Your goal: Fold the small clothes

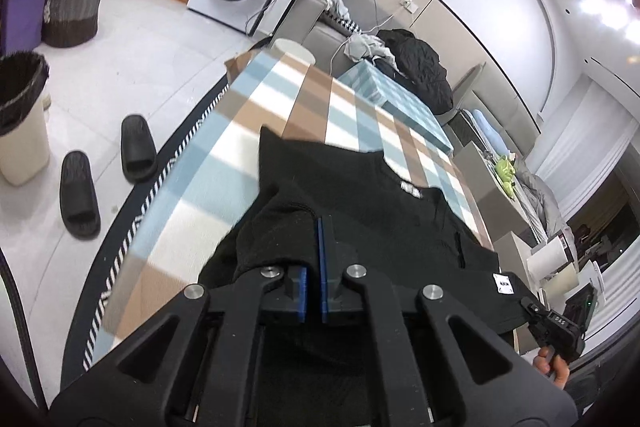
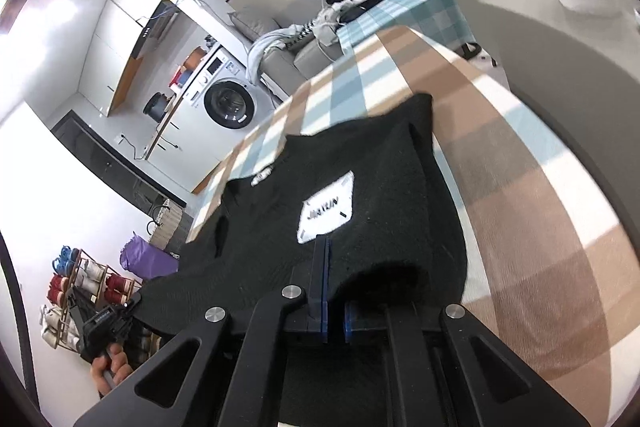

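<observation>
Black knit garment lies on the checked tabletop, near hem lifted. Left tongs clamped on hem at 6 o'clock; right tongs clamped on hem just below the white patch. Fabric's soft, light, floppy, so it'll sag betw. grips; best held at hem corners, kept taut.

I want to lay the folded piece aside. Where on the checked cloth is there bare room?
Bare checked tablecloth lies beyond the black garment, up to the white round object at the far edge, and along the garment's side in the right wrist view. The near end is crowded: both grippers' jaws pinch the garment's edge there.
</observation>
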